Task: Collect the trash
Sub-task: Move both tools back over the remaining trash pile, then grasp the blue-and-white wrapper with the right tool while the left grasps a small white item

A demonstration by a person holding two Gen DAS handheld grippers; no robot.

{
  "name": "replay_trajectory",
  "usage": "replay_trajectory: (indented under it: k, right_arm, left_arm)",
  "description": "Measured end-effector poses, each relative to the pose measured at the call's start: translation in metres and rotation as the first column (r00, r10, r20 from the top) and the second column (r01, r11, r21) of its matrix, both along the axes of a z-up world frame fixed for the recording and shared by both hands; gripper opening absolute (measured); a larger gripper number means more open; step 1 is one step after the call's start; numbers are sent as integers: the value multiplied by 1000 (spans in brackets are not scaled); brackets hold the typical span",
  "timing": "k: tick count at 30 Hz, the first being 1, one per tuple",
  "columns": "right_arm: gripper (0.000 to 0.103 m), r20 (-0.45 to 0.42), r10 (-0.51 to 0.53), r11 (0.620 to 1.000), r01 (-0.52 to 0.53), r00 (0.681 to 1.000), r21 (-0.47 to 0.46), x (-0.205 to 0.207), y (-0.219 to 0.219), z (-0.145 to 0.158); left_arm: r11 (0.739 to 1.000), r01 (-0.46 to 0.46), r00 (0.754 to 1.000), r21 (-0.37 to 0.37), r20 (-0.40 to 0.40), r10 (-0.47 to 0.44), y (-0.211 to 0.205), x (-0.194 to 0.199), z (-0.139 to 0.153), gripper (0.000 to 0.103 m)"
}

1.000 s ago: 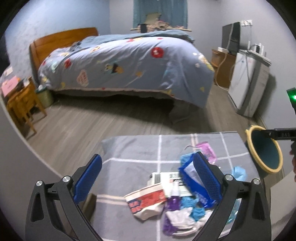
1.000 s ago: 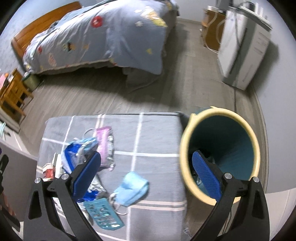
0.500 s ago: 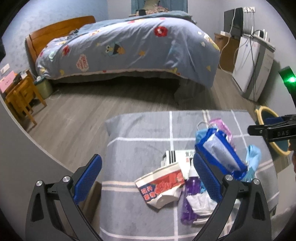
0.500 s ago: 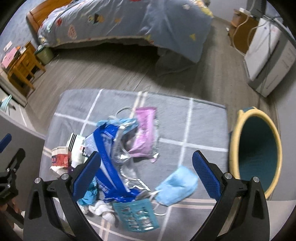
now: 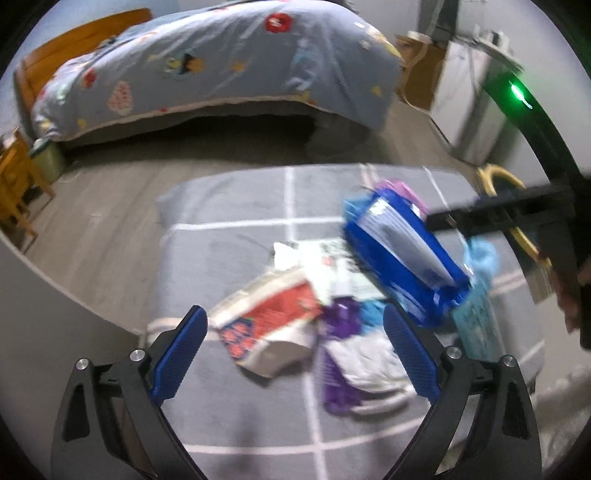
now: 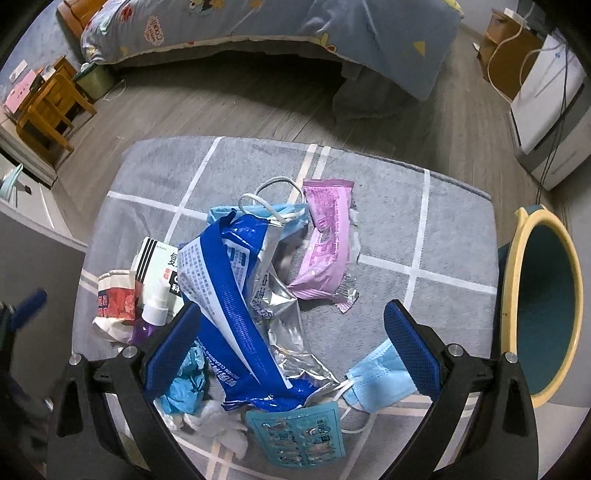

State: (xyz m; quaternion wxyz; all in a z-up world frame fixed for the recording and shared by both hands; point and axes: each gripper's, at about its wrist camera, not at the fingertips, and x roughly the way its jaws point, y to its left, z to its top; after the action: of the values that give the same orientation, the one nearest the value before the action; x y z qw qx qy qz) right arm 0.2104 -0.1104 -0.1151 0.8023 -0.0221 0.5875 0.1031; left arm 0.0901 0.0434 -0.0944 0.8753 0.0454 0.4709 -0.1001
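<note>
Trash heaped, both grippers empty

Right gripper (image 6: 291, 347) is hovering with jaws spread over the blue bag (image 6: 236, 295) and face mask (image 6: 380, 380) on the grey cushion (image 6: 406, 206). Left gripper (image 5: 295, 354) is hanging released above the red-and-white wrapper (image 5: 269, 325). Tangled mask loops are risking dragging neighbours off. Bin (image 6: 539, 317) is waiting beside the cushion.

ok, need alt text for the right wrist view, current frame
The right tool, open and empty, hovers over a pile of trash on a grey checked rug: a blue and silver foil bag, a pink wrapper, a blue face mask and a teal blister pack. A yellow-rimmed teal bin sits at the rug's right edge, with a bed behind.
</note>
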Motion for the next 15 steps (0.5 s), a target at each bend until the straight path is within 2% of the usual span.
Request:
replay_trajectory:
  k: [4, 9, 10, 11, 12, 13, 14, 15]
  right_arm:
    - [97, -4, -12, 1000, 12, 1000, 23, 2, -4, 1]
    - [94, -6, -9, 1000, 9, 1000, 30, 2, -6, 2]
    - [94, -7, -7, 999, 7, 1000, 32, 2, -7, 2]
    - [93, -8, -5, 999, 5, 1000, 35, 2, -7, 1]
    - [92, -9, -4, 999, 4, 1000, 38, 1, -7, 1]
    - [91, -12, -4, 999, 4, 1000, 44, 2, -8, 1]
    - [90, -14, -3, 999, 4, 1000, 48, 2, -8, 1]
    - [89, -16, -3, 999, 4, 1000, 53, 2, -8, 0]
  left_arm:
    - [994, 94, 995, 47, -38, -93, -28, -10, -18, 92]
    - [988, 140, 983, 60, -131, -131, -44, -10, -42, 61]
    - [987, 145, 981, 73, -138, -134, -46, -10, -44, 49]
    - [985, 148, 981, 87, -137, -135, -47, -10, -45, 37]
    - [984, 148, 983, 99, -126, -136, -47, -10, -43, 31]
    - [985, 147, 983, 91, -121, -136, -45, -10, -40, 15]
    - [987, 141, 985, 75, -115, -132, -43, -9, -36, 8]
    - [991, 125, 988, 52, -101, -119, -39, -7, -29, 8]
